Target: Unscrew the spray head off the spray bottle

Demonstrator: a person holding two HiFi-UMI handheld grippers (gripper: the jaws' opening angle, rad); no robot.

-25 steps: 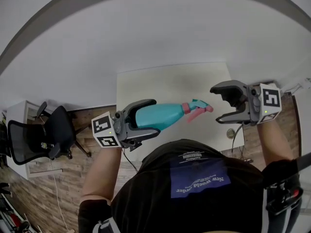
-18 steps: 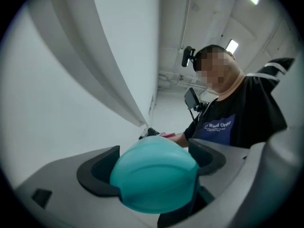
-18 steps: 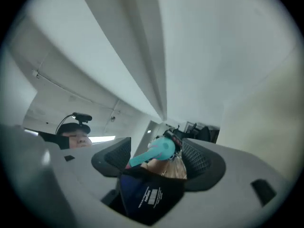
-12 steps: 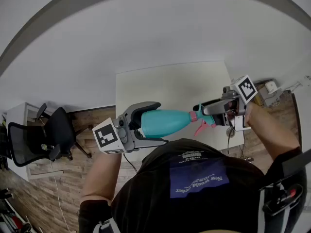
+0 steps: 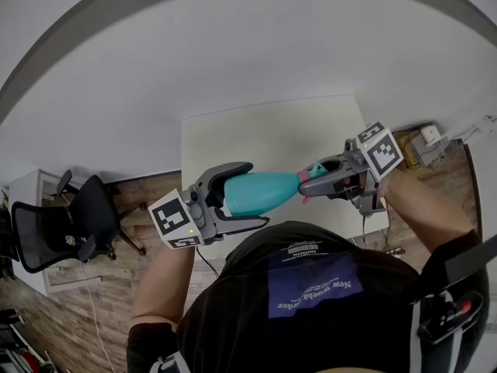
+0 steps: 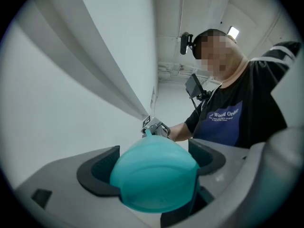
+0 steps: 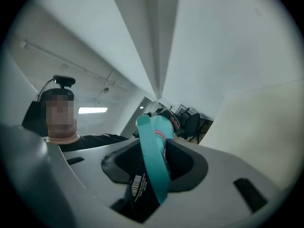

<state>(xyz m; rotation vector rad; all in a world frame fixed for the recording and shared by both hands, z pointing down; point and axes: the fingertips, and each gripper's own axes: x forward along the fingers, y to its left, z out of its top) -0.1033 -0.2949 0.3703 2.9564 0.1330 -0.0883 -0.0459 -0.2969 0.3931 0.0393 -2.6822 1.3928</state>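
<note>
A teal spray bottle (image 5: 264, 191) is held level in the air over the near edge of a white table (image 5: 264, 134). My left gripper (image 5: 256, 194) is shut on its body, and the rounded base (image 6: 154, 175) fills the space between those jaws. The teal spray head (image 5: 317, 168) with a pink collar points right. My right gripper (image 5: 312, 183) has its jaws closing around that head. In the right gripper view the spray head (image 7: 153, 163) stands edge-on between the dark pads, which touch it on both sides.
A black office chair (image 5: 54, 228) stands on the wooden floor at the left. Small boxes and cables (image 5: 425, 141) lie at the table's right end. A white wall runs behind the table. The person's torso is just below the bottle.
My right gripper swung in from the right, wide open, onto the spray head and its jaws have narrowed around it. The left gripper and bottle barely shifted.
</note>
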